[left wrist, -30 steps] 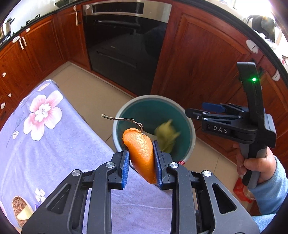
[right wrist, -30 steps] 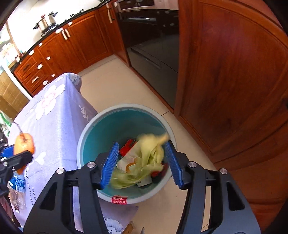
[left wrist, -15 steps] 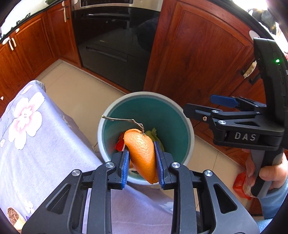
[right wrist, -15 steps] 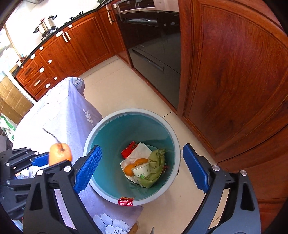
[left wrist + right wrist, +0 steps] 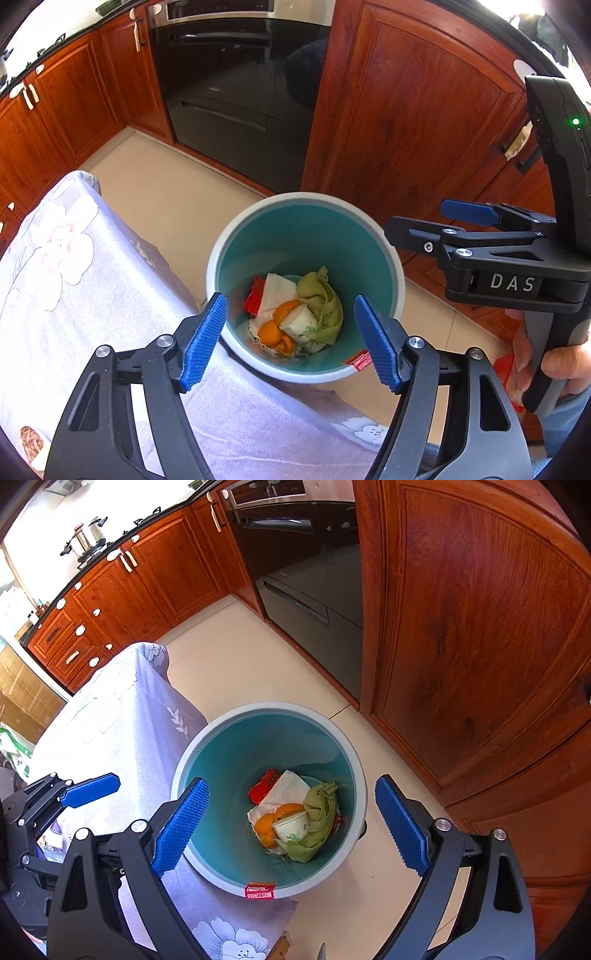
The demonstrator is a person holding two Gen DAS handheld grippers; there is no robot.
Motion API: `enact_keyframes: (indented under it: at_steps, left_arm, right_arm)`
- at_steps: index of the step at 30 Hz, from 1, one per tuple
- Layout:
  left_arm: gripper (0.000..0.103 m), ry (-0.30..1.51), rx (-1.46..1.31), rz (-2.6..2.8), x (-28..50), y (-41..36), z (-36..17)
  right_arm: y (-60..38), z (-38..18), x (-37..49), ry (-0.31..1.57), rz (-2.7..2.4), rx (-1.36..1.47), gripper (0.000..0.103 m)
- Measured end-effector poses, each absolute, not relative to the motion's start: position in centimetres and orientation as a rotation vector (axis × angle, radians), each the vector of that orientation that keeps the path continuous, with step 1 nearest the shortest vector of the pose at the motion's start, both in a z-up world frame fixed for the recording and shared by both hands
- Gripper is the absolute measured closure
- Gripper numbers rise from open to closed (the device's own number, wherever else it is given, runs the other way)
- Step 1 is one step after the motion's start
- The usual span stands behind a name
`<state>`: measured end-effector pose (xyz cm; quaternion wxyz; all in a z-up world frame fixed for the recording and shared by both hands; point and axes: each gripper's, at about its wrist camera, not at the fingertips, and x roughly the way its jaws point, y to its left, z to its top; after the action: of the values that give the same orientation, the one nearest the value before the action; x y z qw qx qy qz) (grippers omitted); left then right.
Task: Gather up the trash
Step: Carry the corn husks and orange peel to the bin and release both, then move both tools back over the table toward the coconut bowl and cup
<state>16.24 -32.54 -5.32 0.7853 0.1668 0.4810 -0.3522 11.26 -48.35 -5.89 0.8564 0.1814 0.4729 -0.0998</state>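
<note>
Several scraps already lie at the bottom of the teal bin [image 5: 221, 258], centre frame: orange peel [image 5: 273, 330], a paper cup [image 5: 300, 325], a tissue and a green rag. Both grippers hang over it with nothing between their jaws, the left gripper [image 5: 290, 341] opening, the right gripper [image 5: 291, 821] spread wide. I judge these drops done; what remains to collect is out of view.

Both wrist views steeply down, sharing bin [image 5: 391, 254].
</note>
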Motion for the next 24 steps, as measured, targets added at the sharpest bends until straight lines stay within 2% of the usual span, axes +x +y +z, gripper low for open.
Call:
enact_keyframes:
  at_steps: [6,15,24]
  left_arm:
    - [0.022,1.032,0.333,-0.743,16.1,-31.7,-4.8]
    - [0.019,0.993,0.321,-0.72,15.3,-29.3,-3.3]
    - [0.017,0.948,0.292,-0.651,14.6,-23.5,-1.3]
  right_arm:
    - [-47.7,-5.5,11.3,0.999,-0.201,0.367,0.015]
    - [-45.6,-4.0,10.8,0.989,-0.183,0.341,0.015]
    - [-40.7,-1.9,10.9,0.962,-0.122,0.293,0.015]
